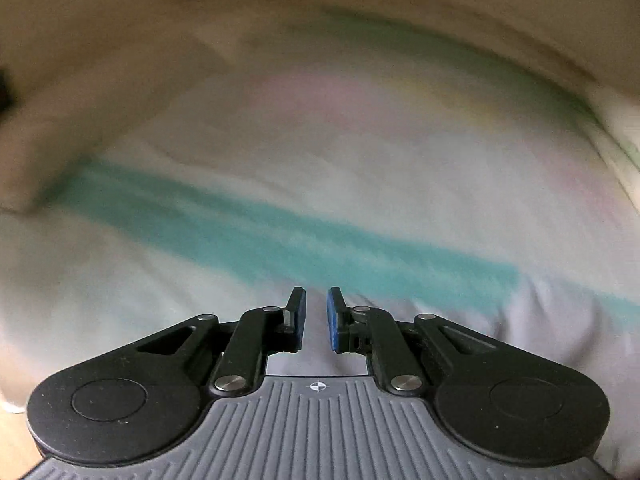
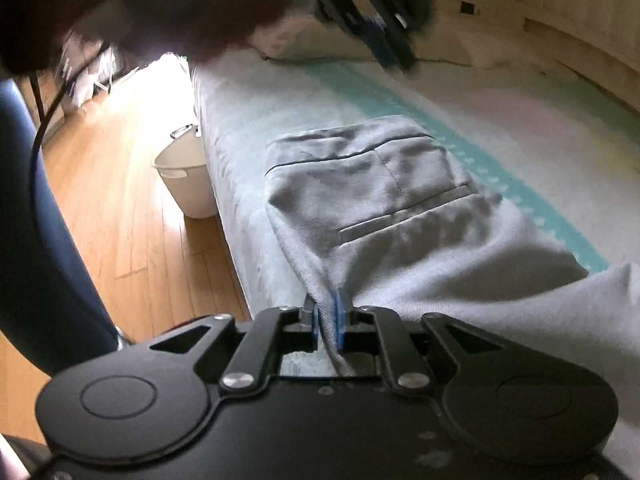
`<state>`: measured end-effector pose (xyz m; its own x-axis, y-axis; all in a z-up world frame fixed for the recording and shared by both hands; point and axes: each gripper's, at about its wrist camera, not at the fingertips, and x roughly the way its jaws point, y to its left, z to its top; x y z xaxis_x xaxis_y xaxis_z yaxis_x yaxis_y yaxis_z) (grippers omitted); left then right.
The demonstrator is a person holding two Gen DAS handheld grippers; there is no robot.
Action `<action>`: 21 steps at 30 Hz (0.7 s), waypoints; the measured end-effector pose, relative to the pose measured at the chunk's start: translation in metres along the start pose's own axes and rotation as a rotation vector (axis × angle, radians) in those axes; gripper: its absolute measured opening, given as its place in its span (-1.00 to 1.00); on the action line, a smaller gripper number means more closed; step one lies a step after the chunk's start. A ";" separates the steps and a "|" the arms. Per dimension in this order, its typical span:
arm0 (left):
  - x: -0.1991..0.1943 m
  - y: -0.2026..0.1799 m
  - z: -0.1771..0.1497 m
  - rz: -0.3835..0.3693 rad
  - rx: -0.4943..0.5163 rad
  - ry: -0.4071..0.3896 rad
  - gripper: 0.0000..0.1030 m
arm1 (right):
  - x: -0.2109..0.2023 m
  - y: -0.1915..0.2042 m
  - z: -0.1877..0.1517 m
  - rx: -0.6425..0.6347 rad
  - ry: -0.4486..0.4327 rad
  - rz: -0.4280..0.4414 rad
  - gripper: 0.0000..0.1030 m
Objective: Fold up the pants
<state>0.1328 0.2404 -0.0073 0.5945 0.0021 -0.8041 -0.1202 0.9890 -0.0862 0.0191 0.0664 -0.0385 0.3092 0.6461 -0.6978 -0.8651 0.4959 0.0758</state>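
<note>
Our right gripper (image 2: 327, 316) clenched on the grey cotton pants (image 2: 384, 208) — waistband far along the teal-striped bedsheet (image 2: 520, 120), our left gripper (image 1: 316, 318) slightly parted above it — empty

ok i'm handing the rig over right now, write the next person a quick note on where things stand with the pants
Right gripper: shut on an edge of the grey pants.
Left gripper: open, empty, over the striped bed cover; in the right wrist view it is blurred at the far end of the bed.
Pants: on the cover near the bed's edge, pocket side up, rumpled, the near part bunched by the right gripper. A white tub stands on the floor beside the bed.
Done: one edge gripped; no neat fold shows.
Left: probably take a second hold with the left, then fold and flatten.
</note>
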 end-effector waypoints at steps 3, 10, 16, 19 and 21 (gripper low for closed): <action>0.037 -0.025 -0.020 -0.023 0.088 0.116 -0.77 | -0.015 -0.005 -0.001 0.041 -0.024 0.003 -0.69; 0.065 -0.031 -0.019 0.086 0.091 0.131 -0.77 | -0.095 -0.048 -0.032 0.212 -0.099 -0.121 -0.54; 0.042 -0.060 -0.002 0.078 0.096 0.013 -0.77 | -0.139 -0.116 -0.063 0.472 -0.130 -0.270 -0.43; 0.043 -0.082 -0.003 0.024 0.146 -0.006 -0.76 | -0.150 -0.144 -0.056 0.533 -0.173 -0.268 -0.02; 0.060 -0.085 -0.006 -0.003 0.152 0.058 -0.76 | -0.147 -0.160 -0.045 0.533 -0.182 -0.268 0.02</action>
<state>0.1738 0.1557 -0.0522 0.5475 -0.0050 -0.8368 0.0057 1.0000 -0.0023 0.0939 -0.1339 0.0196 0.5915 0.5244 -0.6125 -0.4463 0.8456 0.2929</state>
